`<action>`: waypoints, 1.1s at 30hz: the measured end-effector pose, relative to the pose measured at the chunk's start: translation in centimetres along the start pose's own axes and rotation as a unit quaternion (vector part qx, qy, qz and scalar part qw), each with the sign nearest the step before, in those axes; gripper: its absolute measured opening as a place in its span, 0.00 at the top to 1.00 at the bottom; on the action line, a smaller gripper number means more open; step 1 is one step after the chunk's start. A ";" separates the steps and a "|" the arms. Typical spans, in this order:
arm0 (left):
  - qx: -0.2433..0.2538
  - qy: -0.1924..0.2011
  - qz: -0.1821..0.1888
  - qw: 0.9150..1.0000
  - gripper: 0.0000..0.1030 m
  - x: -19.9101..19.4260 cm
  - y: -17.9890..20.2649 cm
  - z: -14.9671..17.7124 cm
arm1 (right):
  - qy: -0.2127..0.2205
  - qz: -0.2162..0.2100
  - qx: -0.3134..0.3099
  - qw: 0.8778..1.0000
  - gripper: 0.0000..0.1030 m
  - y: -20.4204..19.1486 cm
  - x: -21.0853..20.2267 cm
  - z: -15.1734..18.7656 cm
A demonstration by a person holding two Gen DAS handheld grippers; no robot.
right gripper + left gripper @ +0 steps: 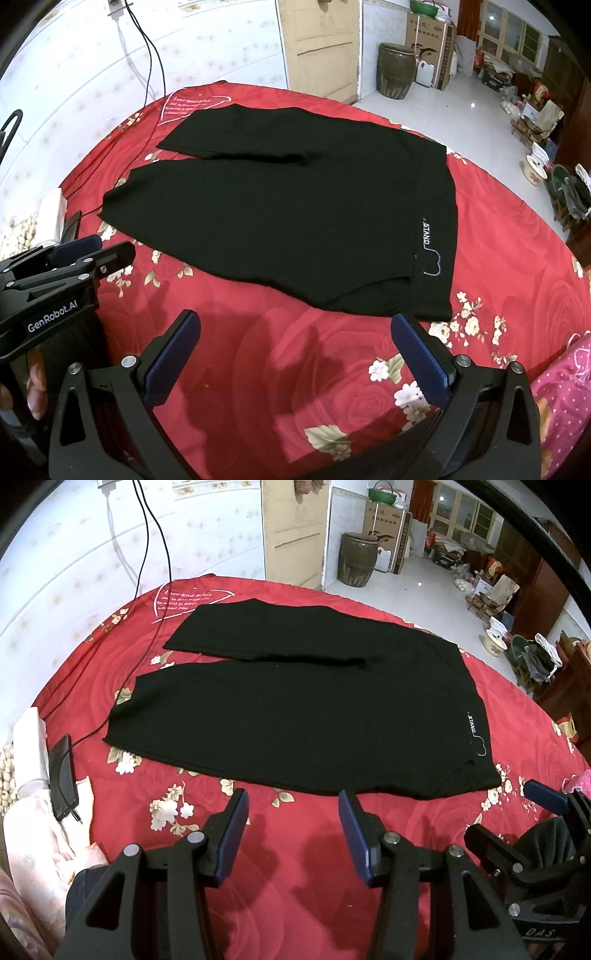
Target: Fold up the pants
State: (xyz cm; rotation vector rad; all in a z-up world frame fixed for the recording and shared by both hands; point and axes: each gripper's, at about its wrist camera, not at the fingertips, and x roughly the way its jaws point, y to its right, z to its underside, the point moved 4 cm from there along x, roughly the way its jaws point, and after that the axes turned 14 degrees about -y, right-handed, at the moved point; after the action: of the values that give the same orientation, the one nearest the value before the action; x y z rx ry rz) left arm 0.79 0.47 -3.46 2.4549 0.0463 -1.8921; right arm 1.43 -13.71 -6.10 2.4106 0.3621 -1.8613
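Black pants [295, 709] lie flat on a red floral bedspread [295, 849], legs pointing left, waistband with white "STAND" lettering at the right. They also show in the right wrist view [288, 206]. My left gripper [293, 799] is open and empty, just short of the pants' near edge. My right gripper [295, 323] is open and empty, near the waistband's near corner. Each gripper shows at the edge of the other's view: the right one [546, 801] and the left one [88, 247].
A black power bank [63, 775] with a cable [147, 635] lies at the bed's left edge beside white and pink cloth [37, 830]. A pink cloth [565, 398] lies at the right. Beyond the bed are a wall, a brown jar [356, 559] and floor clutter.
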 end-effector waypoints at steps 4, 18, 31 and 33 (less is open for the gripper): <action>0.000 0.000 0.000 1.000 0.48 0.0 0.0 0.0 | -0.001 -0.001 0.000 1.000 0.00 0.0 0.0 0.0; 0.009 -0.001 0.003 1.000 0.48 -0.1 0.2 -0.1 | -0.002 -0.001 0.001 1.000 0.00 0.1 0.1 0.0; 0.007 -0.002 0.005 1.000 0.47 0.2 0.5 0.2 | -0.004 0.000 0.004 1.000 0.00 0.2 0.2 0.0; 0.007 -0.001 0.007 1.000 0.44 0.2 0.5 0.1 | -0.005 -0.001 0.004 1.000 0.00 0.2 0.2 0.0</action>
State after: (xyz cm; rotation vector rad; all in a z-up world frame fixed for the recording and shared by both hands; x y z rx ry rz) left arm 0.72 -0.06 -3.67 2.4562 0.0161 -1.8967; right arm 1.52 -13.92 -6.29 2.4071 0.3554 -1.8776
